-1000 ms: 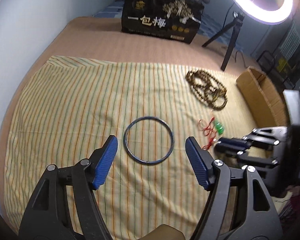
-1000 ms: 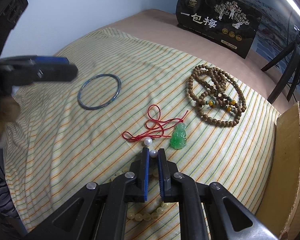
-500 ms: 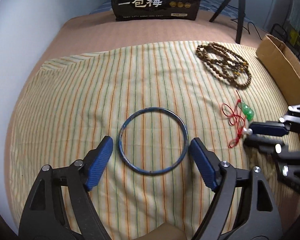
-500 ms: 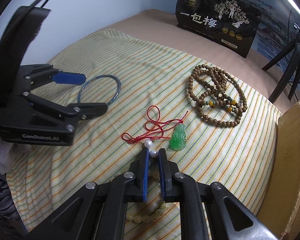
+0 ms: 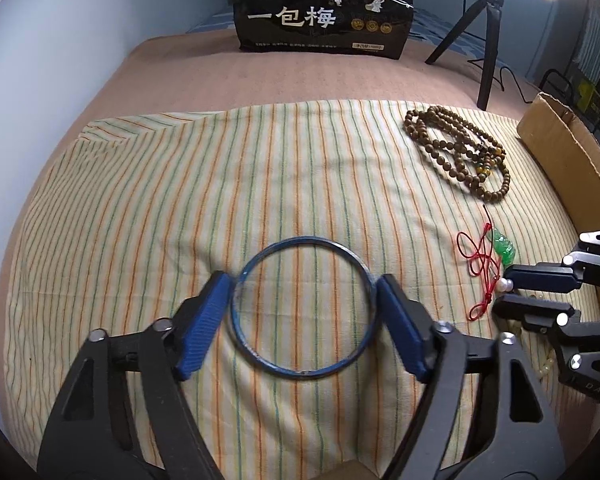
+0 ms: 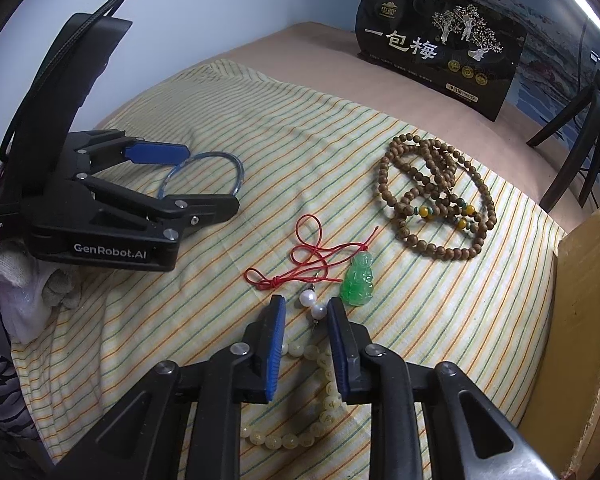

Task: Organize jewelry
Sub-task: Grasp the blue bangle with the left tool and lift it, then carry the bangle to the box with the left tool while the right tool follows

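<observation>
A blue bangle point(image 5: 303, 307) lies flat on the striped cloth point(image 5: 180, 200). My left gripper point(image 5: 304, 300) is open, its blue pads straddling the bangle's left and right rim; contact is unclear. It shows in the right wrist view too point(image 6: 204, 178), over the bangle point(image 6: 236, 168). My right gripper point(image 6: 306, 306) is open, with two white pearls point(image 6: 313, 305) between its pads. A pale bead bracelet point(image 6: 324, 396) lies under it. A green jade pendant point(image 6: 358, 279) on red cord point(image 6: 312, 256) lies just ahead.
A brown bead necklace point(image 6: 436, 200) lies at the far right of the cloth. A cardboard box point(image 6: 580, 320) stands at the right edge. A black snack bag point(image 5: 324, 8) and a tripod point(image 5: 488, 40) stand at the back.
My left gripper moved forward and down until its pads straddle the bangle. My right gripper opened from nearly shut, and the pearls now lie between its pads.
</observation>
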Available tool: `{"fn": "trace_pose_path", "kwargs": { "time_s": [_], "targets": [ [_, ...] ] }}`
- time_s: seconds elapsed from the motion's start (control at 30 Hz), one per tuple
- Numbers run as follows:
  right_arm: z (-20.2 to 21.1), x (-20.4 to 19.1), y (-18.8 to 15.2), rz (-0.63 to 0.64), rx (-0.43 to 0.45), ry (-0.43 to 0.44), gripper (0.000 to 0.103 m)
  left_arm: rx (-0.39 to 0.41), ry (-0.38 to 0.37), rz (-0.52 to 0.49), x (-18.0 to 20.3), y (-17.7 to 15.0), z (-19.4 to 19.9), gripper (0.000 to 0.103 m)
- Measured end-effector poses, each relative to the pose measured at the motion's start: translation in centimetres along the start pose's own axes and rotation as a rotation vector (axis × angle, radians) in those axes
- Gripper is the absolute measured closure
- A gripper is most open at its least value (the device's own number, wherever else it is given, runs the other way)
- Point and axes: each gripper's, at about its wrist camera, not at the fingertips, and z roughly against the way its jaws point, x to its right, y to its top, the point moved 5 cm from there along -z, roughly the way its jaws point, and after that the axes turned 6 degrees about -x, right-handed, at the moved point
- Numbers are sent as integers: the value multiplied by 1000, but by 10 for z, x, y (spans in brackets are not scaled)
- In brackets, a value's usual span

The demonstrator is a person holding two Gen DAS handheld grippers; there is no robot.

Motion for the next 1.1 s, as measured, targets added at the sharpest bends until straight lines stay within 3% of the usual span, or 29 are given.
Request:
{"fn": "trace_pose_path", "kwargs": {
  "time_s": [0.17,0.5,0.83,1.1],
  "targets": [
    [1,2,-1,4,-3,-8,97,5,-2,-8,0,0,0,29],
    [14,6,-5,-22,12,-7,97,-5,-3,-12,-1,-5,10,30],
    [57,22,-11,-93,85,10,97,76,-11,-14,9,12,65,30],
    [98,50,-25,-143,140,-22,97,140,-54,-57,52,21,113,30]
  ]
}}
